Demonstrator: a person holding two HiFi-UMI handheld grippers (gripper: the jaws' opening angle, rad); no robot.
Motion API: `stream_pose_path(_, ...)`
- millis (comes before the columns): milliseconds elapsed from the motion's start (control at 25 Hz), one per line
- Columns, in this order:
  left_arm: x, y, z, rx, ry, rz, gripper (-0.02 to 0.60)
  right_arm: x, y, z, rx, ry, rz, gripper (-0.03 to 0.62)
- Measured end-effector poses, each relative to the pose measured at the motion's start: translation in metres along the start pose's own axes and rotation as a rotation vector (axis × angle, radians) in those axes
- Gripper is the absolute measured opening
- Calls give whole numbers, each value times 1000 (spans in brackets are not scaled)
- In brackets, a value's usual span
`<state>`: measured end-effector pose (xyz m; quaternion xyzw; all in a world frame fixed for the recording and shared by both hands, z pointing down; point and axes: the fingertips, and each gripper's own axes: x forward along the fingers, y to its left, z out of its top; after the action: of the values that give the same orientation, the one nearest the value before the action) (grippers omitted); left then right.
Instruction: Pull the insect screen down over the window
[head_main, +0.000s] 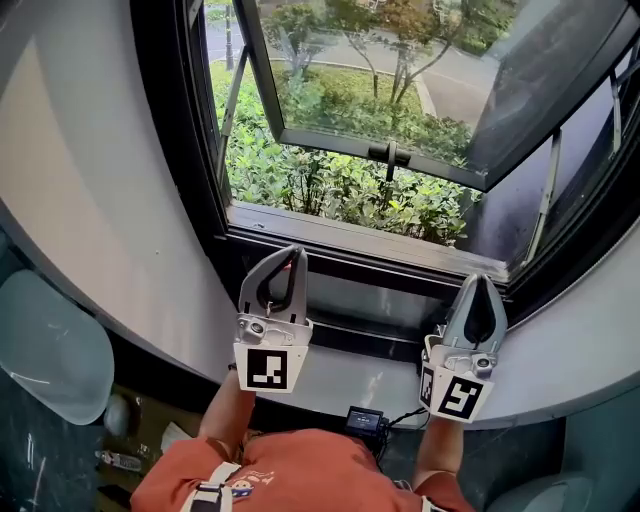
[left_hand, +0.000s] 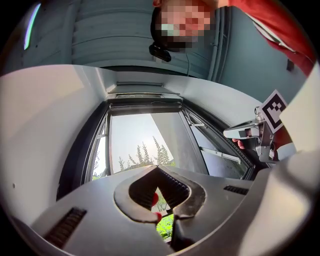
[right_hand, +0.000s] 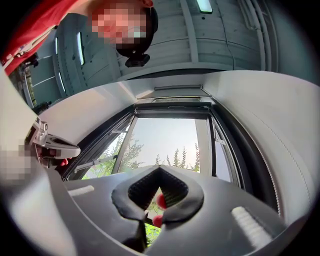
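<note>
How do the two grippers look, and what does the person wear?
Both the left gripper and the right gripper have grey, arch-shaped jaws with dark ribbed pads. Each carries a white cube with black square markers. The person wears an orange-red shirt.

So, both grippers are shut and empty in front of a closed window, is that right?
Not quite: the window is open, swung outward over the bushes, as the head view shows. The left gripper and right gripper are indeed shut and empty.
</note>
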<state>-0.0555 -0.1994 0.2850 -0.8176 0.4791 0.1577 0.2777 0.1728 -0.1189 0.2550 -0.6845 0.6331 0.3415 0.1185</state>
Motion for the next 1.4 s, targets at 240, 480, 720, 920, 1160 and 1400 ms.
stream_pose_path(240,11,7,19,3,-50,3,6,11,-5,22,-28,-53,-5,9)
stream_pose_path(480,22,13,36,15,-102,10,6,21,-11,36,-38,-94,-15,9)
stream_pose_path(720,34,21,51,32,-144,21,6,31,-15,50,-57,-134,-17,9)
stream_pose_path(920,46,33,65,38,-188,37,6,44,-20,64,-63,-171,-26,9)
stream_pose_path(1160,63,49,85,53,-236,25,6,62,-24,91,-76,-217,-56,9)
stream_pose_path(1400,86,59,108,34,-270,11,6,83,-35,107,-75,-231,-94,9)
